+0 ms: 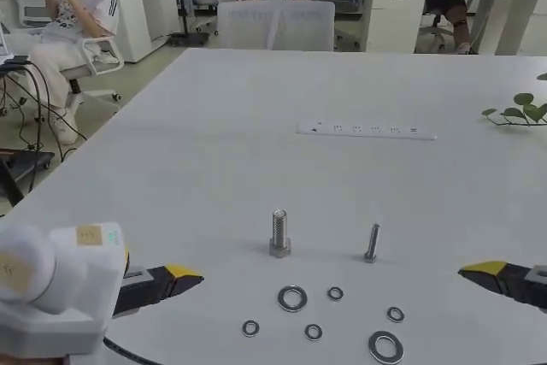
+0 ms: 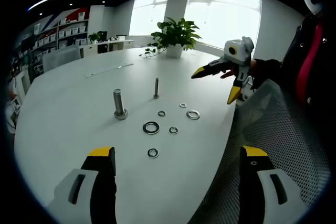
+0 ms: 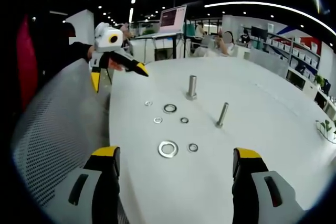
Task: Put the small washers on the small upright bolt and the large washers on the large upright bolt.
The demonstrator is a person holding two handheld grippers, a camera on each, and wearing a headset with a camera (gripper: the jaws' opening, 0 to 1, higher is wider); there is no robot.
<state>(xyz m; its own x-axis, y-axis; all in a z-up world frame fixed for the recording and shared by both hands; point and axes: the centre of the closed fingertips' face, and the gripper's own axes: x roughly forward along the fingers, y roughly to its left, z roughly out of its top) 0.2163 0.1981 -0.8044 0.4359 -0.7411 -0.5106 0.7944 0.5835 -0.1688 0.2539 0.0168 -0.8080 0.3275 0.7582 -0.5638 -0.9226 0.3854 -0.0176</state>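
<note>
Left gripper (image 2: 178,152) and right gripper (image 3: 176,152) each hold their fingers (image 2: 102,163) spread wide and empty, short of the washers (image 1: 292,298).

— What sits farther back on the white tabletop (image 1: 214,151)?
— A white power strip (image 1: 366,131), lying flat. A leafy green sprig (image 1: 517,112) reaches in at the right edge.
— And past the far edge?
— A grey office chair (image 1: 275,25) pushed up close. Off to the left, a person (image 1: 64,32) sits on another chair. The left gripper view shows a potted plant (image 2: 175,36) on the tabletop.
</note>
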